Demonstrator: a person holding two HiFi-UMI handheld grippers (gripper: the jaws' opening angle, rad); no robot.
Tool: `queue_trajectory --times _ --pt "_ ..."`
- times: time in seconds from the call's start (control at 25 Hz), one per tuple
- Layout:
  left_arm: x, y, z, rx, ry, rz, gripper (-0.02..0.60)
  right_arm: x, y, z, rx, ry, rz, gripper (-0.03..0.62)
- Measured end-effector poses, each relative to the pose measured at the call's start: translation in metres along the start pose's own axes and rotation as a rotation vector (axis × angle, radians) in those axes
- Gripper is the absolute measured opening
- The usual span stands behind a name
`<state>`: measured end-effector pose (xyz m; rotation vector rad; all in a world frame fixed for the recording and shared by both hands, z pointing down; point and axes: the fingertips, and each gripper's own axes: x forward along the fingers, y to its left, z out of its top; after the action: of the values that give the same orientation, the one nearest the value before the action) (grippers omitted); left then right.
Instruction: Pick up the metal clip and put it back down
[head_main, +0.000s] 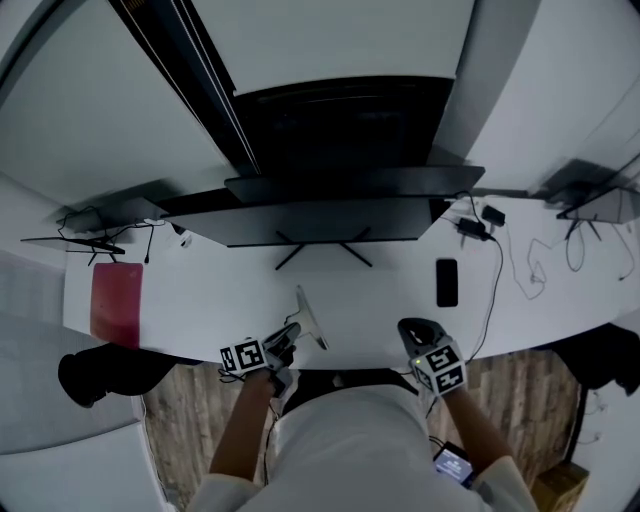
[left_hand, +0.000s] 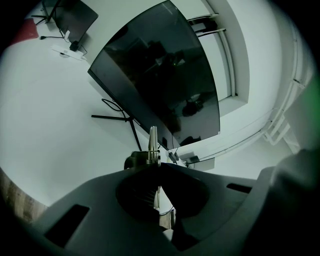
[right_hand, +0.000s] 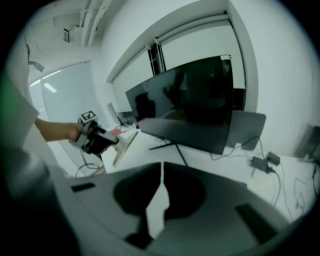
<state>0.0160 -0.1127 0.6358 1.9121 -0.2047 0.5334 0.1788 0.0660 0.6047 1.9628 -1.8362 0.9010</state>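
Both arms come in from the bottom edge of the head view. The left forearm (head_main: 245, 430) is left of centre and the right forearm (head_main: 482, 440) at lower right. The left hand-held gripper (head_main: 288, 338) points right and a little up, its jaws closed on the metal clip (head_main: 311, 320). The right hand-held gripper (head_main: 414, 330) points up and slightly left, jaws together, nothing between them.

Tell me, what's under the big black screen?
Under the big black screen, its thin stand legs spread on the white desk. The screen covers where the stand joins it.
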Motion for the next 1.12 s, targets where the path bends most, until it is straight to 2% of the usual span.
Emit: queue_trajectory --times 0.32,0.44,0.76,1.12 --pt "0.034 -0.01 -0.008 -0.012 0.042 0.009 0.032 -0.002 -0.025 -0.009 0.022 -0.004 0.005 0.035" --pt "0.044 -0.011 -0.007 0.008 0.073 0.017 0.032 -0.001 -0.03 -0.013 0.048 -0.004 -0.004 0.035" --pt "0.071 -0.003 -0.003 0.032 0.155 -0.006 0.032 -0.001 -0.035 -0.023 0.118 0.024 -0.077 0.035" --pt "0.103 0.025 0.001 0.082 0.265 -0.038 0.032 0.009 -0.023 -0.025 0.175 0.033 -0.147 0.035"
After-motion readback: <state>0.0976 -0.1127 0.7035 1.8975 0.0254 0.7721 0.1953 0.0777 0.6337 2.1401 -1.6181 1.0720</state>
